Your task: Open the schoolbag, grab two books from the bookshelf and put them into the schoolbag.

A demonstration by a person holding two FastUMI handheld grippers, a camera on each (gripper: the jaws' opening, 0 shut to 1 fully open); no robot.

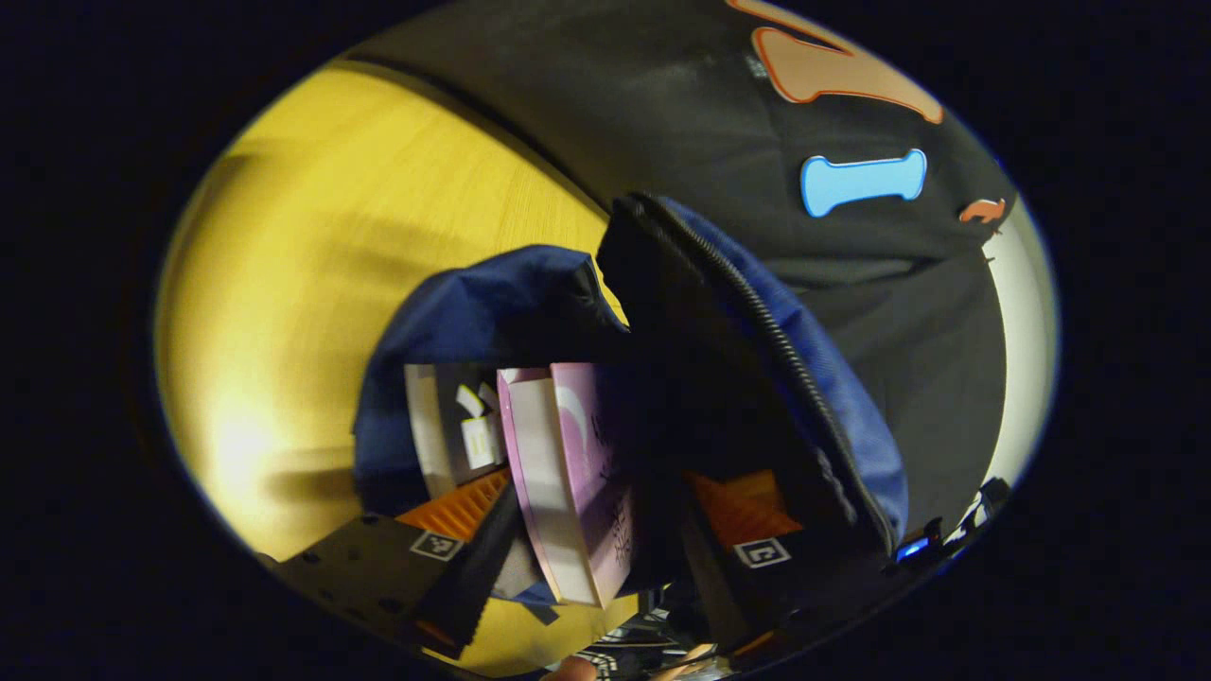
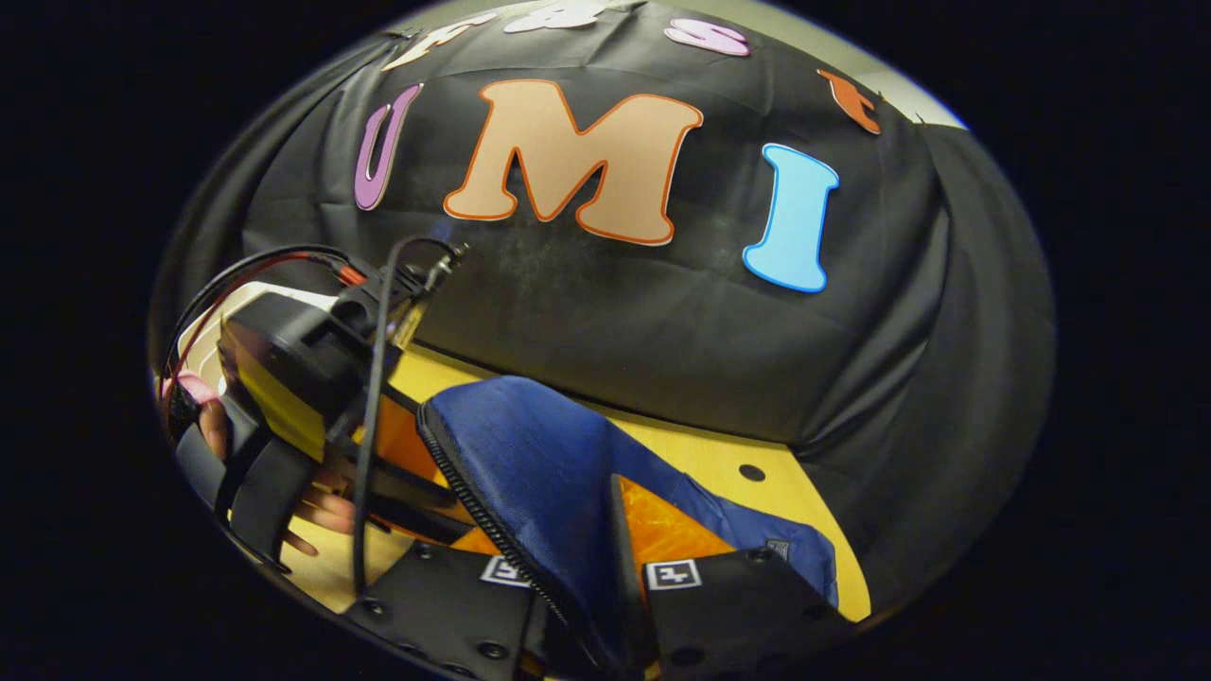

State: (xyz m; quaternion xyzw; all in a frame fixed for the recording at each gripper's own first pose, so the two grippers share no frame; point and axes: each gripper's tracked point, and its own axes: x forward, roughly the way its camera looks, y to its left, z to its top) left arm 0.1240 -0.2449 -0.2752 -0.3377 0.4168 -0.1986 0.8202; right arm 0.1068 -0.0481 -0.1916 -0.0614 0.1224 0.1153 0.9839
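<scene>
Books entering the open schoolbag on the yellow wooden table (image 1: pixel 312 246).
My left tool (image 1: pixel 591 553) grips a purple-covered book (image 1: pixel 587 473) inside the blue fabric schoolbag (image 2: pixel 539 463); my right tool (image 2: pixel 587 577) pinches its zippered edge.

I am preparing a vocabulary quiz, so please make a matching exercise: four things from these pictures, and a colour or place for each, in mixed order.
1 book
2 schoolbag
3 table
4 right gripper

a yellow
b purple, between the fingers of the left gripper
c clamped on blue fabric
d blue, open

Pairs: 1-b, 2-d, 3-a, 4-c.
</scene>
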